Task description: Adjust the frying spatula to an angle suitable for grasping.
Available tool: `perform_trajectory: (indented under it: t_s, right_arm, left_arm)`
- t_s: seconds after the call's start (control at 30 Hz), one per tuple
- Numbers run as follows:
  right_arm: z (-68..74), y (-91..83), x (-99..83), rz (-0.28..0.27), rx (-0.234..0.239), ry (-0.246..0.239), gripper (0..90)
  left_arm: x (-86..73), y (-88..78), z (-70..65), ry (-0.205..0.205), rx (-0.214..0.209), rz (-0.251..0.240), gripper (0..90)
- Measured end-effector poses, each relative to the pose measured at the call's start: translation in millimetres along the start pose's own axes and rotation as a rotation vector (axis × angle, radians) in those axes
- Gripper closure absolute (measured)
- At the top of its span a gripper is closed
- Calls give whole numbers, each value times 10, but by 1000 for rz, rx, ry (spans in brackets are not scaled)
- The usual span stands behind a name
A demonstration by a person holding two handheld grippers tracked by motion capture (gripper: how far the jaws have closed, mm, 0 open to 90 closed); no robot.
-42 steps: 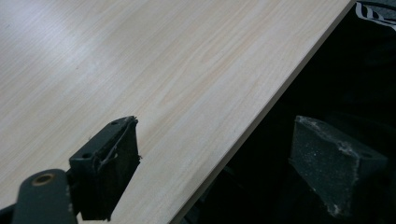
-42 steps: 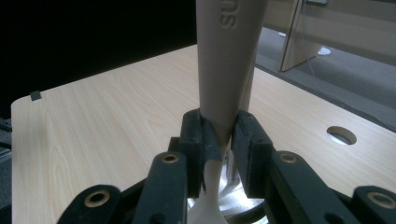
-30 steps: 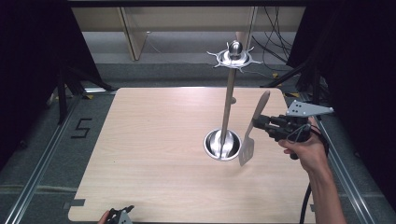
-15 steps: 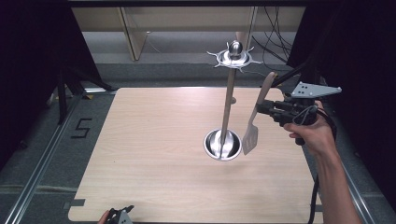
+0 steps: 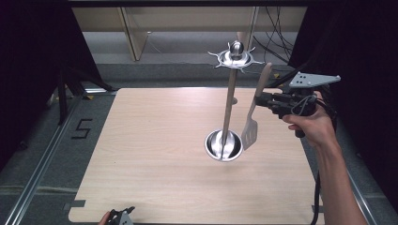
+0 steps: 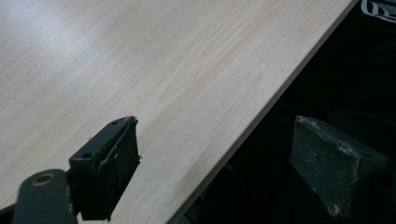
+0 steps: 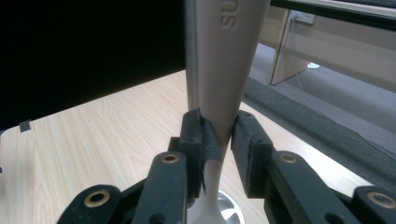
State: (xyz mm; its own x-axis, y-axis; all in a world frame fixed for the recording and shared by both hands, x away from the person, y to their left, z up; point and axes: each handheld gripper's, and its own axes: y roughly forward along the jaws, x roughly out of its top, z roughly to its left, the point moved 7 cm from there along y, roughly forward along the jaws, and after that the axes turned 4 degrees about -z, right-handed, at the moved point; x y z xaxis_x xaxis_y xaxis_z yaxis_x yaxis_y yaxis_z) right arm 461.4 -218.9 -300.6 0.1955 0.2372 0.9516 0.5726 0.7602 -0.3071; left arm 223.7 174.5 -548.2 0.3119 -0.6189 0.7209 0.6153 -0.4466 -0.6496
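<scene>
A person's right gripper (image 5: 261, 99) clamps the tan handle of a slotted spatula (image 5: 251, 126) and holds it clear of the table (image 5: 155, 140), just beside the steel pole of a utensil stand (image 5: 230, 103). The spatula hangs nearly upright, handle tilted toward one o'clock, its grey slotted blade hovering at the three o'clock edge of the stand's round mirror-bright base (image 5: 224, 145). In the right gripper view, both black pads (image 7: 194, 135) press the narrow waist of the handle (image 7: 224, 70), with the pole rising close behind it.

The stand sits a little right of the table's centre; its crown of hooks (image 5: 236, 57) rises at twelve o'clock from the base, above the far edge of the board. The tabletop is pale wood-grain laminate with rounded corners, bare apart from the stand.

At six o'clock, on the near edge, the left gripper (image 5: 121, 216) rests low, its jaws standing well apart over the table's edge with nothing between them; in the left gripper view one pad (image 6: 109, 163) lies over the wood, the other over dark space.

Around the table: grey carpet, a taped number five (image 5: 80, 129) at nine o'clock, metal floor rails (image 5: 42, 164), black curtains on either side, pale wooden furniture (image 5: 136, 33) and trailing cables (image 5: 277, 33) at the back.
</scene>
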Motion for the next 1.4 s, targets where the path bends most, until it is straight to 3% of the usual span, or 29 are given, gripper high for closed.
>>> perform_trajectory:
  t_s: [0.27,0.3,0.33,0.37,0.4,0.5,0.53,0.6,0.67,0.77,0.9,1.23,1.4]
  right_arm:
    - [-28,24,81,13,-8,-11,753]
    - [-47,31,94,12,-14,-30,753]
    - [-27,35,91,23,-8,-6,753]
    - [-45,44,97,27,-12,-24,753]
    - [-25,53,92,32,-4,-6,753]
    - [-53,65,95,32,-13,-14,753]
    - [-54,68,87,40,0,2,753]
    - [-52,68,82,47,7,9,753]
    - [-57,95,82,48,20,4,753]
    - [-57,117,85,48,14,1,752]
    - [-53,143,94,77,34,2,752]
    - [-38,177,99,71,52,14,749]
    - [-41,170,90,60,4,20,746]
  left_arm:
    - [-1,-2,-3,2,-9,3,148]
    - [1,-3,-4,3,-9,3,148]
    - [1,-3,-4,3,-9,3,149]
    - [8,10,-1,4,1,-5,148]
    - [8,10,-1,4,1,-5,148]
    - [0,3,3,11,-7,3,148]
    - [4,8,-1,-3,3,-5,148]
    - [5,7,2,7,0,-2,148]
    - [11,7,-11,-10,-5,-13,148]
    - [5,-3,-4,5,-11,0,148]
    - [16,10,-14,-22,1,-21,148]
    - [8,-13,-3,8,-5,1,148]
    - [8,-11,-7,8,-8,0,148]
